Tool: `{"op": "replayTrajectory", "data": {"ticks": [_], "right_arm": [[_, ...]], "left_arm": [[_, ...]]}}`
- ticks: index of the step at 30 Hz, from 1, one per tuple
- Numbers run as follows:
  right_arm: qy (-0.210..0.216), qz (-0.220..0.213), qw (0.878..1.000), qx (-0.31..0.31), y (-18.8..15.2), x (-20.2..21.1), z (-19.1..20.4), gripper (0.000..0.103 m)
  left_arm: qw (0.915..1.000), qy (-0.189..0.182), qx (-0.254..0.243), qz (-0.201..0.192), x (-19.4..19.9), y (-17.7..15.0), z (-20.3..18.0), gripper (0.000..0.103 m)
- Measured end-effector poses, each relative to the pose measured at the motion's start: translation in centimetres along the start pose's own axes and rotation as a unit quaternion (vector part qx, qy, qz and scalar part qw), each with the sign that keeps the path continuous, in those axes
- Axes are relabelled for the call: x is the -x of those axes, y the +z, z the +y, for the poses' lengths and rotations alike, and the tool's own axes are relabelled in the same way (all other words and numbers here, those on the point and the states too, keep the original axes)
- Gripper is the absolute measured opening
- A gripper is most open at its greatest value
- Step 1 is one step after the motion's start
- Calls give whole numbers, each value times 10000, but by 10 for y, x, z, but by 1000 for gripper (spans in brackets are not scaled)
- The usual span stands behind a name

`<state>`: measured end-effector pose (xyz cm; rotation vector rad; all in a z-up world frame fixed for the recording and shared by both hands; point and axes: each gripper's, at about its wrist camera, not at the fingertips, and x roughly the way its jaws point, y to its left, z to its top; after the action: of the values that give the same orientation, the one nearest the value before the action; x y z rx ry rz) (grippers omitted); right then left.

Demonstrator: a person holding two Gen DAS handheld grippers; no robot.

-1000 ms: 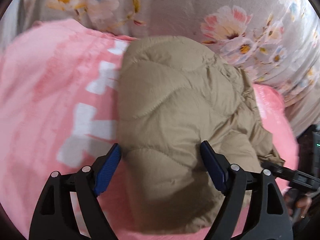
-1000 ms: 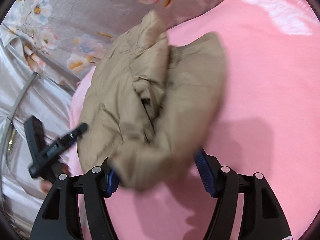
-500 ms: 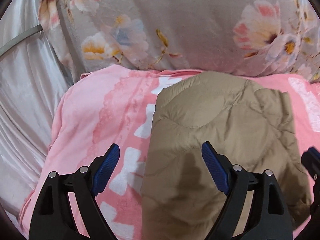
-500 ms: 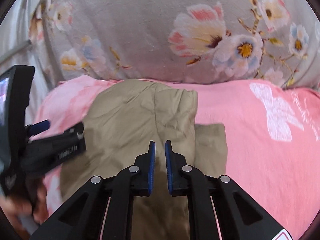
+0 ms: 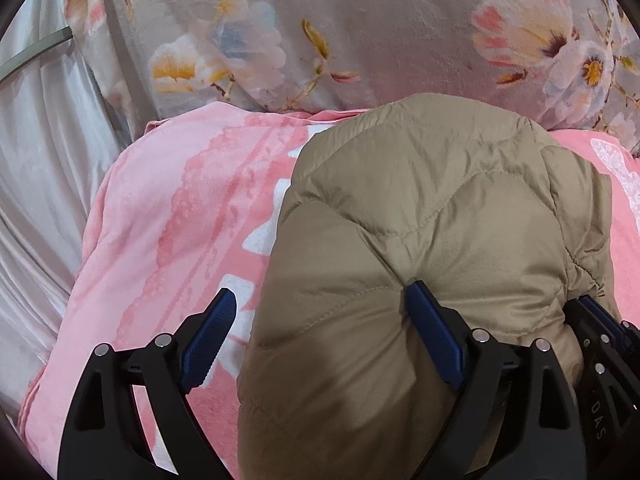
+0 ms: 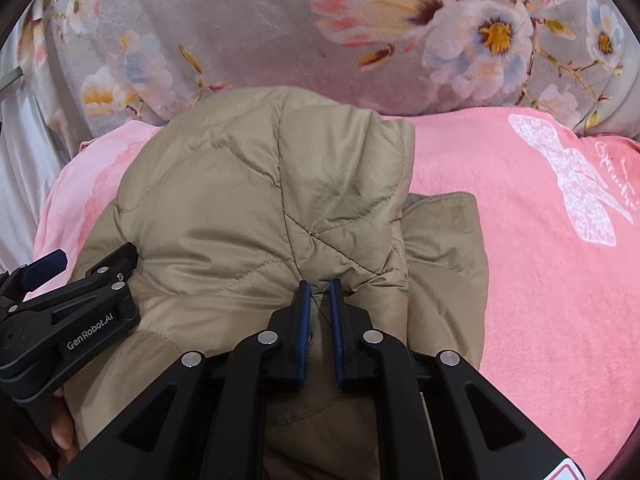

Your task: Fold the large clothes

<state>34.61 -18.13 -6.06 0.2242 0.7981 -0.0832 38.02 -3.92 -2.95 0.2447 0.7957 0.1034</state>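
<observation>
At the far left hangs a pale satin curtain (image 5: 36,152), and beside it a grey floral blanket (image 5: 360,32) fills the background above a pink blanket (image 5: 160,220) printed with white shapes. The left gripper (image 5: 324,340) has its jaws spread wide: the left blue pad (image 5: 208,340) sits over the pink blanket just beside the garment's left edge, while the right pad (image 5: 436,340) presses into the top of a tan quilted jacket (image 5: 420,240), denting the padding around it. Nothing is pinched between the two pads; the jacket's left portion simply lies in the gap. The jacket rests folded into a puffy bundle on the pink blanket, its far edge reaching the floral blanket. In the right wrist view the left gripper (image 6: 72,312) appears at the lower left, lying against the jacket (image 6: 240,208), with a bit of the person's hand (image 6: 56,436) under it. The right gripper (image 6: 319,312) has its jaws nearly closed, only a narrow slit between the blue pads, and a small pleat of the jacket's fabric is caught at the tips, wrinkles fanning from that spot. Right of it a flatter flap of the jacket lies on the pink blanket, and further right a white butterfly print (image 6: 576,192) marks the blanket
</observation>
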Motion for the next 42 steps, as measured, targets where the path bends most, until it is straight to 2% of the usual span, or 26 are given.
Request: {"op": "replayTrajectory", "data": {"ticks": [10, 13, 16, 17, 19, 20, 21, 23, 26, 29, 33, 38, 42], "right_arm": [[-53, -65, 9999, 111, -11, -10, 2, 8], [-60, 39, 9998, 190, -9, -11, 3, 9], [-87, 224, 9995, 197, -3, 3, 2, 12], [-46, 181, 9998, 108, -3, 17, 0, 18], [56, -61, 9999, 60, -10, 49, -1, 37], [45, -154, 9998, 80, -15, 61, -1, 52], [15, -324, 9994, 104, -24, 80, -1, 61], [-79, -536, 9985, 103, -48, 109, -2, 66], [-235, -588, 9979, 99, -84, 130, -4, 72], [-315, -512, 9982, -63, -133, 144, -9, 73], [-522, -374, 9979, 13, -176, 150, -12, 73], [-594, -322, 9975, 183, -209, 156, -7, 73], [-658, -363, 9968, 257, -216, 161, -3, 74]], "left_arm": [[10000, 9, 1, 2, -9, -11, -5, 85], [10000, 34, -20, -24, -8, -11, -6, 85], [9998, -199, 88, 23, 0, -14, 4, 85], [9994, -306, 168, 29, 8, -16, 10, 85], [9991, -340, 247, -31, 27, -24, 21, 88], [9993, -274, 232, -110, 43, -32, 26, 91], [9993, -239, 219, -183, 54, -40, 31, 92], [9991, -261, 228, -255, 71, -55, 38, 94], [9985, -413, 315, -156, 94, -92, 45, 94], [9983, -376, 384, -219, 110, -124, 48, 94], [9987, -301, 344, -227, 123, -173, 44, 94], [9985, -474, 278, -40, 127, -210, 39, 94], [9983, -523, 255, -32, 130, -228, 35, 94]]}}
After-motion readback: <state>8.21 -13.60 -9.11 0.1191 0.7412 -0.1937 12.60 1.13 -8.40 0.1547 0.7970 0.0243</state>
